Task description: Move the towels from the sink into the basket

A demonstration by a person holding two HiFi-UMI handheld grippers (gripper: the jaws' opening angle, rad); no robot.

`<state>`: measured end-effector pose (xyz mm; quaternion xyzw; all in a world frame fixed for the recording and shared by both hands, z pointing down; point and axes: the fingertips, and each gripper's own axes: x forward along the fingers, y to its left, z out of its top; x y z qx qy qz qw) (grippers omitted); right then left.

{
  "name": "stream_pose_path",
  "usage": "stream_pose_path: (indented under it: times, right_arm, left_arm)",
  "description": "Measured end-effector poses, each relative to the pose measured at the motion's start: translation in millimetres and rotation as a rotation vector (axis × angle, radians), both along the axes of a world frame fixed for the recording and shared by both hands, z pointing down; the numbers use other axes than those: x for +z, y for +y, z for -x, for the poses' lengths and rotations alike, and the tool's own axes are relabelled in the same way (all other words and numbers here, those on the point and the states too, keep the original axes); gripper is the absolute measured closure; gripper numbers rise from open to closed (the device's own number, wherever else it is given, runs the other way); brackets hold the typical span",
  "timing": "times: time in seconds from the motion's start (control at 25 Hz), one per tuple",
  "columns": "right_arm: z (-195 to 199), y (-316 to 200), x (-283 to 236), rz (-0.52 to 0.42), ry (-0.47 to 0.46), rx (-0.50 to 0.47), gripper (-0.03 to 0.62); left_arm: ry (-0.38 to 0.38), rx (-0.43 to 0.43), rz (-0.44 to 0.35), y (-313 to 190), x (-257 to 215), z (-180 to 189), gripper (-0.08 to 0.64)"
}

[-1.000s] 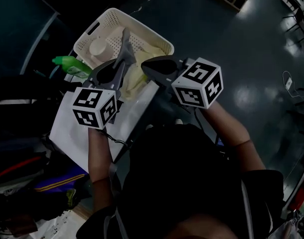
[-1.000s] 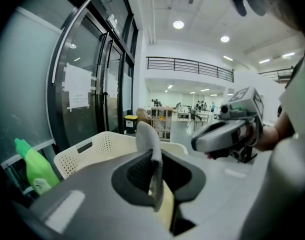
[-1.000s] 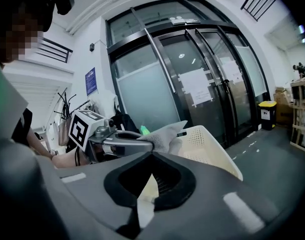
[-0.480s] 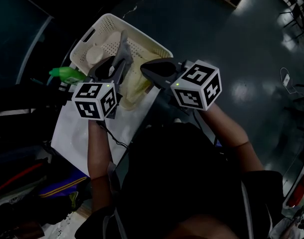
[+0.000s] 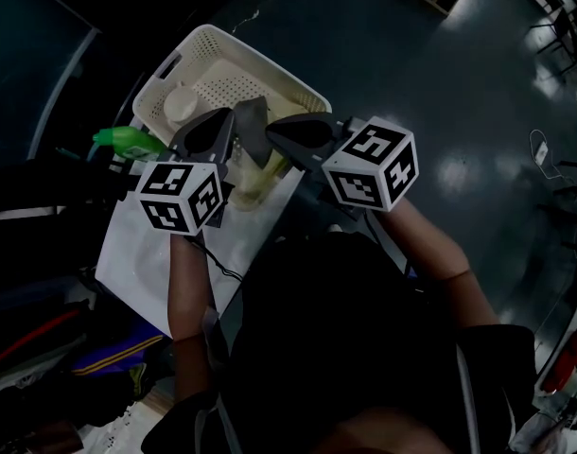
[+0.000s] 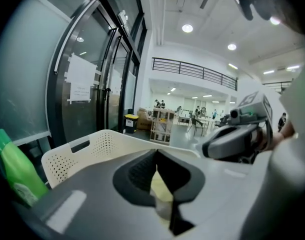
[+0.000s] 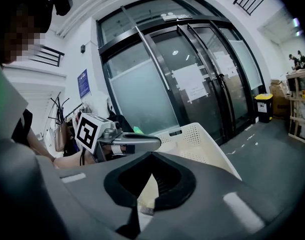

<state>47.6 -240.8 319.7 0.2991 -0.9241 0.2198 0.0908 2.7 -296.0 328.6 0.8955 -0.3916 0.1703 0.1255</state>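
Observation:
A cream perforated basket (image 5: 270, 72) stands beyond the white sink top (image 5: 142, 253). Inside it lie a pale yellow towel (image 5: 255, 173) at the near corner and a white rolled towel (image 5: 182, 102) at the left. My left gripper (image 5: 249, 121) hangs over the basket's near side. Its jaws have just been closing and now meet, shut, with nothing between them (image 6: 156, 151). The yellow towel (image 6: 160, 191) shows below them. My right gripper (image 5: 274, 132) hovers beside it, tips together (image 7: 151, 158) and shut, with the towel (image 7: 146, 194) seen underneath.
A green bottle (image 5: 123, 140) stands left of the basket, also in the left gripper view (image 6: 15, 171). Dark glass doors (image 7: 192, 84) rise behind the basket. Bags and clutter lie on the floor at lower left (image 5: 90, 348). Dark floor spreads to the right.
The left gripper's fingers have drawn back from over the basket's middle to its near side. The white rolled towel now shows whole. The right gripper has kept still.

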Motion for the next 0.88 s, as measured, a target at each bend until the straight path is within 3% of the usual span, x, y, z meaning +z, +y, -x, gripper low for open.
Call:
stream_pose_path:
  times: [0.4, 0.88]
  right_arm:
    - [8.5, 7.0, -1.2, -0.019, -0.007, -0.014, 0.593]
    - [20.8, 26.0, -0.5, -0.036, -0.009, -0.046, 0.593]
  left_arm:
    - [0.022, -0.022, -0.044, 20.2, -8.4, 1.9, 0.551]
    - [0.06, -0.066, -0.032, 51.8, -3.6, 16.7, 0.551]
